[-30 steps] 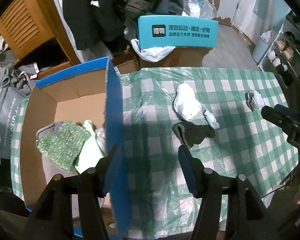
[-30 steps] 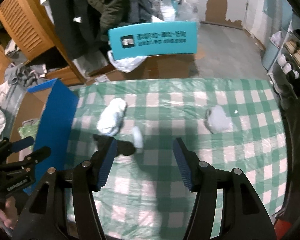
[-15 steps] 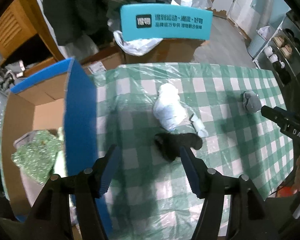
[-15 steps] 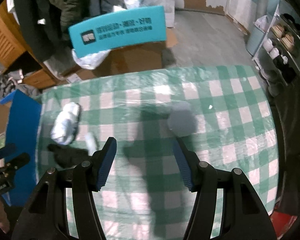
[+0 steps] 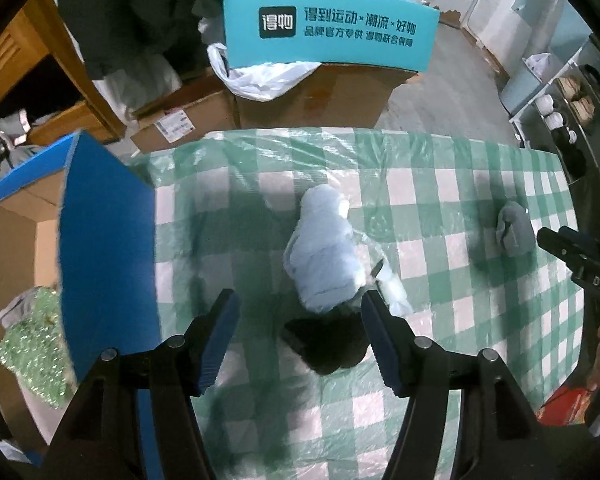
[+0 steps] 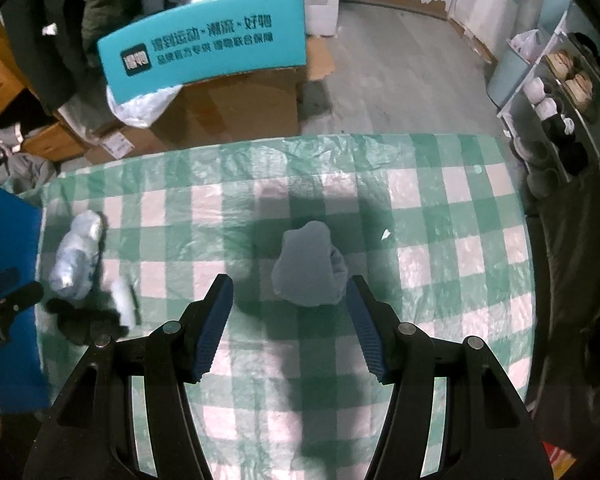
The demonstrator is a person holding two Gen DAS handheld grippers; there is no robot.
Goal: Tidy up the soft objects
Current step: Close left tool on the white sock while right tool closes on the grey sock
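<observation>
Tabletop [image 5: 440, 152] has a green-check cloth under clear plastic film, which is slippery and crinkly, so come down square or the film rides up with the grab.

The blue-walled cardboard box [image 5: 108, 248] sits at the tabletop's left edge, with a green sequin item [image 5: 32, 344] already in it. That looks like your drop target.

Left tongs [image 5: 296, 316] are open with nothing held. The black soft item [image 5: 328, 344] lies between the tips, and the pale blue bundle [image 5: 324, 256] lies just beyond, touching or overlapping it. A small white piece [image 5: 392, 292] sits by the right tip. Centre on the black one only and pinch low at its middle, or you'll drag the bundle along.

Right tongs [image 6: 290, 316] are open and empty. The grey-blue soft lump [image 6: 308, 268] is framed between the tips, well apart from the other items, so the approach is clear. Drop straight down and close across its widest part.

Both are compressible, so close until the pads bite fabric rather than film. Lift vertically before swinging toward the box. Mind the box's blue wall on the way over.
</observation>
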